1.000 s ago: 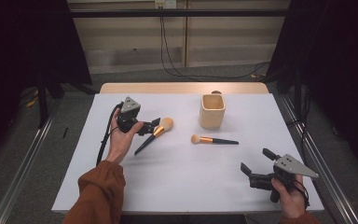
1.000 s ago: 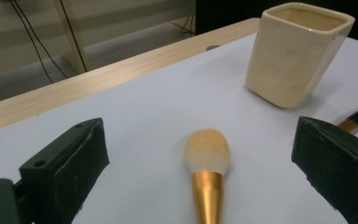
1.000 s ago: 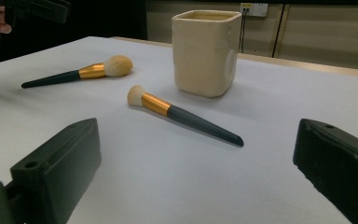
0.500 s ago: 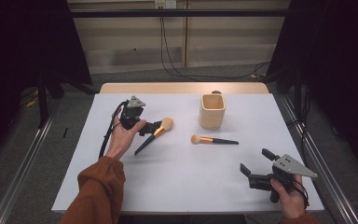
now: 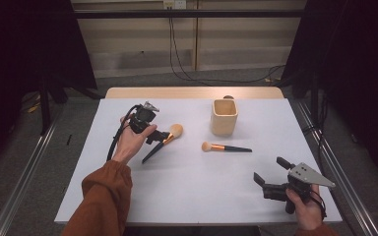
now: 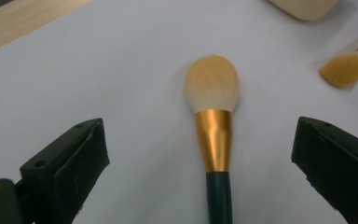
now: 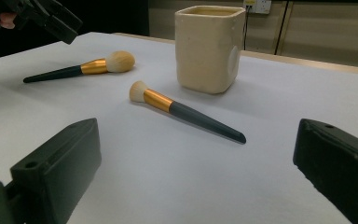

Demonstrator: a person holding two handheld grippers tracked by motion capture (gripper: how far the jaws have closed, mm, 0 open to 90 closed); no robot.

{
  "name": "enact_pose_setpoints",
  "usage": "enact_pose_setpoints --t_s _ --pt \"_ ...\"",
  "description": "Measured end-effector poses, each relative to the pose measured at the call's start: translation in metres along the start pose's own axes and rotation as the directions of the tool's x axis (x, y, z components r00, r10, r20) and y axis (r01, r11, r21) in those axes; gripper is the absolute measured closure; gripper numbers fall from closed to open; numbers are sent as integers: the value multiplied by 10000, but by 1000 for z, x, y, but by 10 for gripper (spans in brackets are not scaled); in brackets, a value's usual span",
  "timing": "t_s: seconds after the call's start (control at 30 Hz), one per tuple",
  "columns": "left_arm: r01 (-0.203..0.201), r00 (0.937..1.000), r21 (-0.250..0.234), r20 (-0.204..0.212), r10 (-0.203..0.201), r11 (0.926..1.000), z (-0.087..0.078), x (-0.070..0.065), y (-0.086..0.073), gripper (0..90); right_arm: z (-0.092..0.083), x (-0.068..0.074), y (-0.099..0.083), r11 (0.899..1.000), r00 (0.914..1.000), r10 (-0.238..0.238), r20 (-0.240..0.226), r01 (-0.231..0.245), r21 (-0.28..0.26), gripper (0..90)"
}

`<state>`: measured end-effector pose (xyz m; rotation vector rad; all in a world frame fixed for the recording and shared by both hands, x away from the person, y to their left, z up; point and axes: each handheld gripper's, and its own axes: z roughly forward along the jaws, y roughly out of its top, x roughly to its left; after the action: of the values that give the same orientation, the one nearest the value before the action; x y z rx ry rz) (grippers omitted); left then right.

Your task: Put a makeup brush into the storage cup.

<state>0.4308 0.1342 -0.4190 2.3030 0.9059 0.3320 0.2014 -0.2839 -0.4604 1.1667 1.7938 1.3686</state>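
Observation:
A round-headed makeup brush (image 5: pixel 175 131) with a gold ferrule and dark handle lies on the white table, left of centre. My left gripper (image 5: pixel 158 137) hovers open right over it; in the left gripper view the brush (image 6: pixel 213 135) lies between the spread jaws of the left gripper (image 6: pixel 198 133), untouched. A second, similar brush (image 5: pixel 225 147) lies near the middle, and in the right gripper view this brush (image 7: pixel 186 114) lies ahead. A cream cup (image 5: pixel 224 117) stands upright behind it. My right gripper (image 5: pixel 269 169) is open and empty near the front right.
The white table (image 5: pixel 187 191) has a wooden strip along its far edge (image 5: pixel 192 92). A black cable (image 5: pixel 114 142) trails from the left gripper. Metal rails run along the floor on both sides. In the right gripper view the cup (image 7: pixel 208 46) stands beyond the brush.
The left hand has shifted a little to the right and turned, bringing its gripper over the round-headed brush. The right gripper, both brushes and the cup have not moved.

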Motion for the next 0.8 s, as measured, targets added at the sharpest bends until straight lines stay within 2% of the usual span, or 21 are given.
enact_pose_setpoints --t_s 0.07,0.13,0.23,0.3,0.33,0.43,0.47,0.5,0.53,0.57,0.6,0.67,0.7,0.73,0.77,0.8 --pt "-142 9998 359 -158 147 9993 3 -1 1 39 0 0 0 10000 10000 9 -16 -9 3 7" --pt "51 10000 723 -36 -48 9974 7 -2 1 45 1 0 0 10000 10000 -39 -26 40 44 7" --pt "89 9999 1233 94 -102 9923 14 -2 0 42 1 0 0 10000 10000 -80 -30 80 40 7" --pt "33 9996 1681 263 -78 9858 18 -2 -1 46 1 0 0 9999 9999 -130 -42 130 56 7" --pt "33 9996 1681 263 -78 9858 18 -2 -1 47 1 0 0 9999 9999 -130 -42 130 56 7" --pt "-32 9992 2261 384 -56 9741 23 -3 -1 53 1 1 -1 10000 10000 -35 -35 35 71 7" --pt "-121 9988 2544 485 -3 9670 25 -2 0 58 2 1 -1 9999 10000 -59 -42 59 99 7" --pt "-241 9982 2660 589 87 9637 25 -2 2 58 2 1 -1 9999 10000 -59 -42 59 99 7" --pt "-286 9984 2891 543 134 9569 27 -3 6 63 2 1 0 9999 10000 -54 -55 55 104 7" --pt "-286 9984 2891 543 134 9569 27 -3 6 62 2 1 0 9999 9999 -92 -89 93 123 7" --pt "-448 9973 3036 686 251 9518 29 -4 9 62 2 1 0 9998 9999 -119 -99 121 134 7" --pt "-430 9977 3101 640 242 9497 31 -6 9 62 2 2 -1 9998 9999 -119 -114 121 137 7" --pt "-676 9961 3322 758 448 9408 33 -5 10 63 2 1 -1 9998 9999 -109 -110 110 137 7" --pt "-665 9948 3465 952 354 9357 36 -4 9 64 2 1 -1 9999 9999 -104 -114 106 131 7" --pt "-665 9948 3465 952 354 9357 36 -4 9 64 2 1 -1 9999 9999 -104 -114 106 131 7" --pt "-729 9965 3800 649 521 9221 40 -4 9 63 2 1 -1 9999 9999 -52 -124 54 146 7"
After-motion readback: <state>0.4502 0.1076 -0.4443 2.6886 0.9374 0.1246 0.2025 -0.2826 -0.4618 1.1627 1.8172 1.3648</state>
